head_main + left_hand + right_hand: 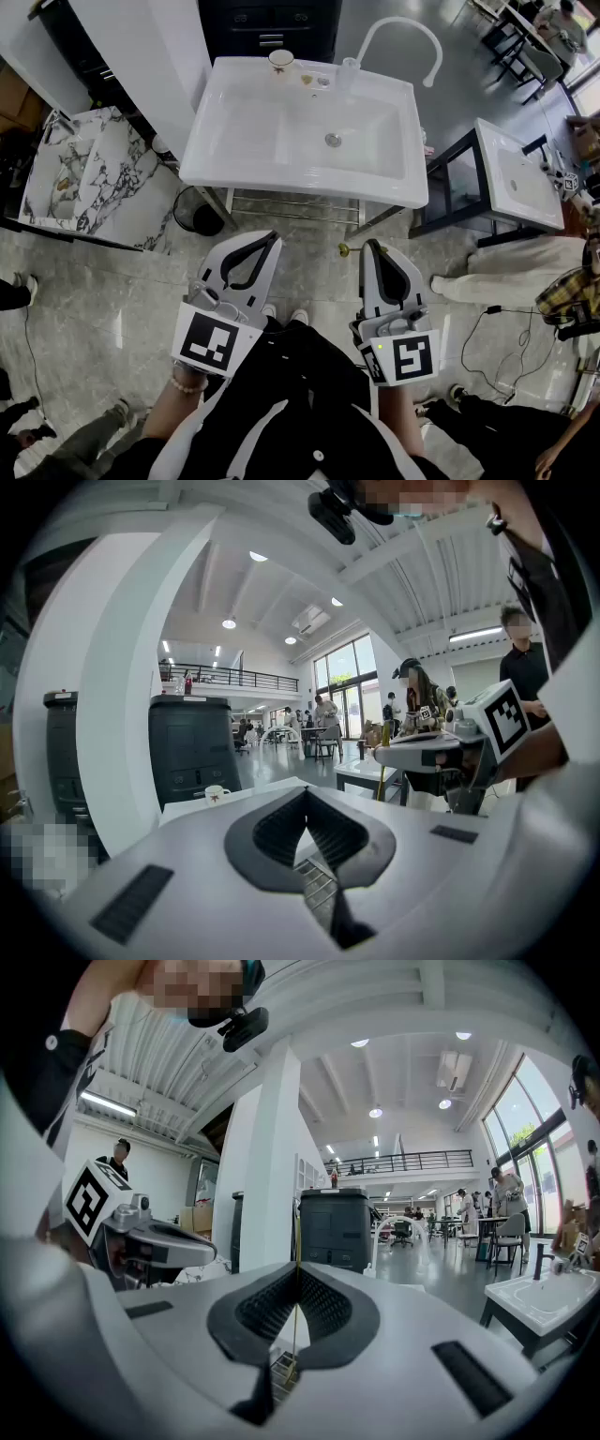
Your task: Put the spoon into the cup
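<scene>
A white cup (280,61) with a brown rim stands on the back ledge of the white sink (244,141); it also shows small in the left gripper view as the cup (217,793). My right gripper (372,246) hovers over the floor in front of the sink, shut on a thin golden spoon (295,1316) that stands upright between its jaws. The spoon (344,250) pokes out beside the jaw tips, and the spoon (382,782) hangs under that gripper. My left gripper (274,237) is alongside, its jaws shut with nothing in them.
A curved white faucet (403,23) and small items (314,81) sit on the sink's back ledge. A marble basin (84,169) stands left, a black bin (197,211) under the sink's corner, another white basin (511,178) on a black stand right. People stand around.
</scene>
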Motion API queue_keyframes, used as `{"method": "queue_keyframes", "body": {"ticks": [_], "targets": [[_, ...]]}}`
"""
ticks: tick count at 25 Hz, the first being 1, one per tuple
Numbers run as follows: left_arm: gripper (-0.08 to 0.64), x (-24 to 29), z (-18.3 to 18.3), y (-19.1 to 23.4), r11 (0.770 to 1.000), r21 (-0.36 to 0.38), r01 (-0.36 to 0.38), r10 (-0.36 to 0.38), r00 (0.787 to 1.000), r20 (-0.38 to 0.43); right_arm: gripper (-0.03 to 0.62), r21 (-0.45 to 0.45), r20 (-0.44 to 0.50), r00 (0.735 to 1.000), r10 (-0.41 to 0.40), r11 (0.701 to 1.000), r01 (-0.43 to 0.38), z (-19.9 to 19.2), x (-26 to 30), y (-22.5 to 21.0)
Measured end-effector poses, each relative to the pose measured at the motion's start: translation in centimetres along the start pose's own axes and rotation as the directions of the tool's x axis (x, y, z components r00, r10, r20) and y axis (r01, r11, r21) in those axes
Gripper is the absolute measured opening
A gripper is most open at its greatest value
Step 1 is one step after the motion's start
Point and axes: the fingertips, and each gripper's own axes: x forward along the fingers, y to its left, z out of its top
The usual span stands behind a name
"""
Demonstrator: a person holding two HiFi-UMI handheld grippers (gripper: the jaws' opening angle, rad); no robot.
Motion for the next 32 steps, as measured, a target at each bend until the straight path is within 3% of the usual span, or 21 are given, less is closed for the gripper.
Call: {"method": "queue_keyframes", "body": {"ticks": [14,23,32], "targets": [[0.000,0.1,0.2,-0.9,1.000,0.011,-0.018,0.018,1.000,-0.002,0.003,0.014,-0.011,1.000,0.020,1.000,-0.020,-0.3,-0.6,-0.5],[0.000,0.1,0.3,-1.7,0.998,0.015,-0.068,0.069,0.998,-0.008,0.005,0.038,0.006,0.999,0.048,0.998,-0.048,-0.5,-1.2,-1.6],[0.000,0.4,0.9,-3.9,0.992,0.052,-0.117,0.117,0.993,0.001,0.005,-0.013,0.006,0.995,0.097,0.995,-0.097,-1.1,-3.1,-2.6]]}}
